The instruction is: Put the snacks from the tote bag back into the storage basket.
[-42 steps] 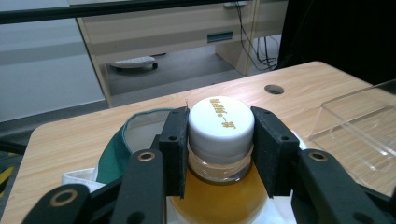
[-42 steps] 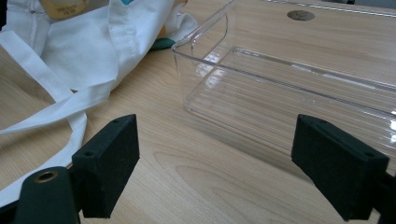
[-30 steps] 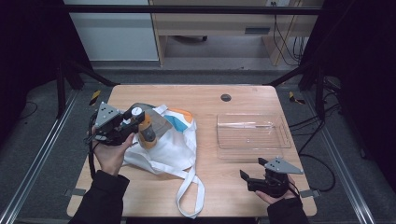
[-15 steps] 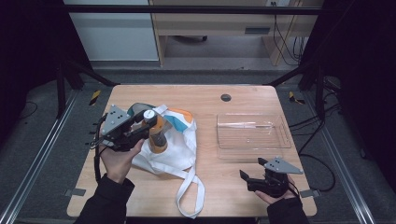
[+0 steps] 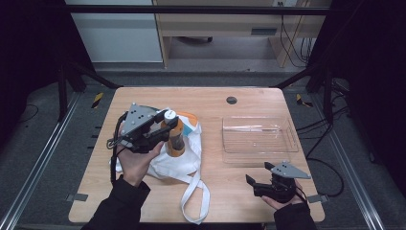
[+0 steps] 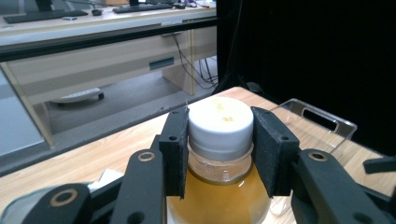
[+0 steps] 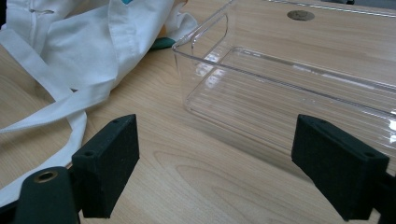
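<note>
One bottle (image 5: 174, 136), one bag (image 5: 177, 160), one tray (image 5: 258, 139)

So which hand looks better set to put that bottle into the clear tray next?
Left, probably. The left gripper is already clamped around the bottle just under its white cap, held above the white bag. The right gripper rests open on the table in front of the clear tray, holding nothing.

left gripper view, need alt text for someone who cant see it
Two black jaws of the left gripper clamp the white cap of a bottle of amber liquid, seen close up. Behind it lie a wooden table and, at right, the corner of a clear plastic tray, with a desk farther back.
</note>
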Tool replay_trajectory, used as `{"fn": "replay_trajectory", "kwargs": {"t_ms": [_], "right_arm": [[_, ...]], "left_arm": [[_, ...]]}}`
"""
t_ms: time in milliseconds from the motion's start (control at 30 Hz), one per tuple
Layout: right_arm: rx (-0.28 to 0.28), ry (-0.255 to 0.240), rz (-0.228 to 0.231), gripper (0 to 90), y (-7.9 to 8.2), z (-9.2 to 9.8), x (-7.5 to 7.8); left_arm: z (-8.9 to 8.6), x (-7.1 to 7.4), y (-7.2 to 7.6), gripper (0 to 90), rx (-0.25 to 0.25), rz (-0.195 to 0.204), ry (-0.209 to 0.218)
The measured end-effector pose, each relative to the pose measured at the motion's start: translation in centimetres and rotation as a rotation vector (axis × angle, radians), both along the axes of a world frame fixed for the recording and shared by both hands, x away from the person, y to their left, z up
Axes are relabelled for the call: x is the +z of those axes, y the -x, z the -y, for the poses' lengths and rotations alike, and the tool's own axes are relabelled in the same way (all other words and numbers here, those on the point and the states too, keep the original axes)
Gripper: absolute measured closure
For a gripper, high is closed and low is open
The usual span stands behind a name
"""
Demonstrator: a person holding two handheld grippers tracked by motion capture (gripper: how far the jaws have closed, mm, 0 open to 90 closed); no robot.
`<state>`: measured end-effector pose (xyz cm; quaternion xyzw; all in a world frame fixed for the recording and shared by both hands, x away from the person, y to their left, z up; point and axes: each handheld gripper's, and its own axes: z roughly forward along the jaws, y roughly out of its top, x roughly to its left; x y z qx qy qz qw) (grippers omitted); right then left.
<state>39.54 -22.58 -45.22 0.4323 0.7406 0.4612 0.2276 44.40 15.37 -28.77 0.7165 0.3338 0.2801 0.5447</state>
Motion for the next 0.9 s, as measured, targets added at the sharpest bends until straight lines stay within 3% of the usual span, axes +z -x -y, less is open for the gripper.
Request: {"fn": "replay_trajectory", "kwargs": {"t_ms": [200,900], "right_arm": [[0.001,-0.002,0.0,15.3,0.0,0.1,0.0],[0.01,-0.01,0.003,15.2,0.1,0.1,0.0]], "left_arm": [[2.0,0.6,-0.5,58.4,-0.021,0.024,-0.016],[8.7,1.2,-2.5,58.4,-0.108,0.02,-0.002]]}}
